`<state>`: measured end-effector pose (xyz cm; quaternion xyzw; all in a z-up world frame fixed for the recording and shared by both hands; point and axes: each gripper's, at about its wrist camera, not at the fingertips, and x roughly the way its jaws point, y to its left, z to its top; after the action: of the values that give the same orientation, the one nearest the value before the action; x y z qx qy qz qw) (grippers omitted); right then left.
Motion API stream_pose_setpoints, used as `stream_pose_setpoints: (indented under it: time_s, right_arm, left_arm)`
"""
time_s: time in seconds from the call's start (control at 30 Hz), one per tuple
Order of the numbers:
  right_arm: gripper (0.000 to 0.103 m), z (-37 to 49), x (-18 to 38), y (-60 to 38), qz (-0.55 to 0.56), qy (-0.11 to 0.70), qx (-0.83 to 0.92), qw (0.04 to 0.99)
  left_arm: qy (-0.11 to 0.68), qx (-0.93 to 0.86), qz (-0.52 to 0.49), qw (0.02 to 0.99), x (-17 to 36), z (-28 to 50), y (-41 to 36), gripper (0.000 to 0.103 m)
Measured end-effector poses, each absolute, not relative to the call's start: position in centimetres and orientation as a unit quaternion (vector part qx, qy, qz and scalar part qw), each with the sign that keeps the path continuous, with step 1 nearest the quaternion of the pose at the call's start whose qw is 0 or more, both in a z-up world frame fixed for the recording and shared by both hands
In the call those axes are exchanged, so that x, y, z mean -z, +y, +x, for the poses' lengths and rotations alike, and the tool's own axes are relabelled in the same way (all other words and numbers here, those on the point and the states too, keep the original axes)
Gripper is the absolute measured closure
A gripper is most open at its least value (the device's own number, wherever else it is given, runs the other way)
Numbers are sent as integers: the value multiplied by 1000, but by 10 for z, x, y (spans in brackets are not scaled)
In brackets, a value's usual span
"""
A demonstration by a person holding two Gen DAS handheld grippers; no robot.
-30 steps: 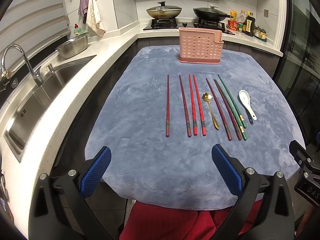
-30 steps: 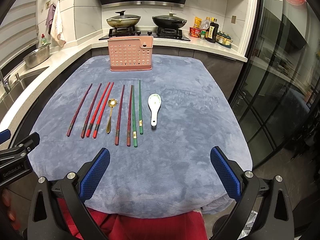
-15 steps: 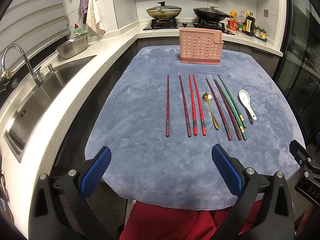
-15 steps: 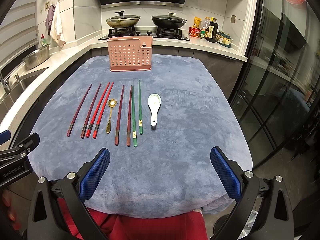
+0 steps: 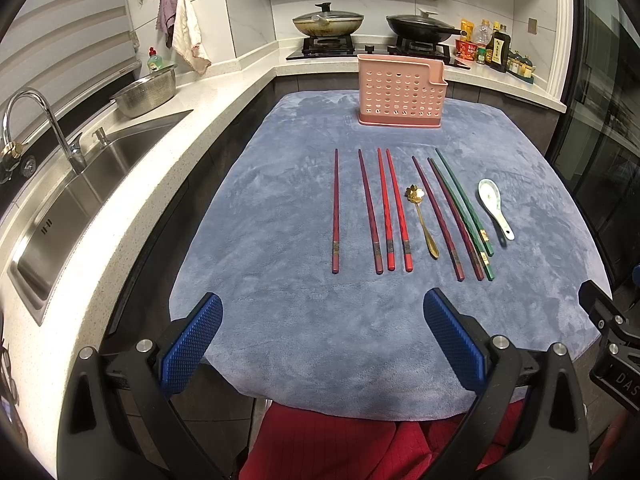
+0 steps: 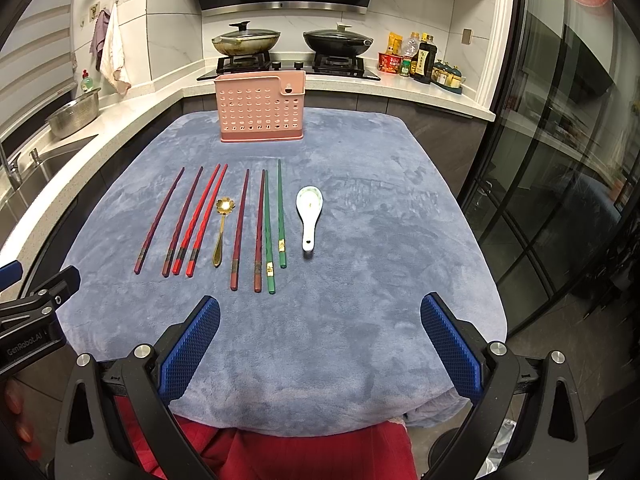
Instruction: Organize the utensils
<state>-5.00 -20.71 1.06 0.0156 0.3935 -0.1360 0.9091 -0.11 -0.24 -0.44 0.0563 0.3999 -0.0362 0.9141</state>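
Chopsticks and spoons lie in one row mid-cloth on the blue-grey fleece cloth, well short of the pink perforated utensil holder, which stands upright at the far end w/ nothing visibly in it. Both my grippers hang at the near edge, holding nothing: left gripper w/ fingers wide apart, right gripper same.

Count: 8 chopsticks, i.e. 4 dark maroon, 2 bright red, 2 green. 2 spoons: 1 gold flower-bowl spoon, 1 white ceramic soup spoon. 1 holder.

Risks, as I judge them:
- The sticks are thin and lie flat on soft pile, so my pads may close on fleece, not stick, and drag the cloth, which would shift the whole row.
- The red pair is nearly touching, as are the green one and the maroon next to it, so I may grab 2 at once or nudge a neighbour askew.
- A stick gripped near one end prob. swings and misses the holder mouth.
- The holder looks light; bumping its rim could tip it.
- The ceramic spoon is slick and rounded and could slip out; it's the one thing here likely to chip.
- My grippers sit near each other, so a cross-reach could make them collide.
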Motion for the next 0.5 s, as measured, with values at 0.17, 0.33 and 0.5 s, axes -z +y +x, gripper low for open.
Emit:
stream_pose_setpoints:
  time_s: [0.17,0.33,0.5]
  right_arm:
    - [7,-46,-7,-206,20,399,137,906]
    - [7,-44,-3,-205,21,405,136,904]
    - [7,-38,1,-215,29,415,135,899]
  left_arm:
    - [405,34,54,912,9,-1,-5,7]
    - [409,36,59,910,14,2,-6,7]
    - [420,37,59,905,19,15,-5,7]
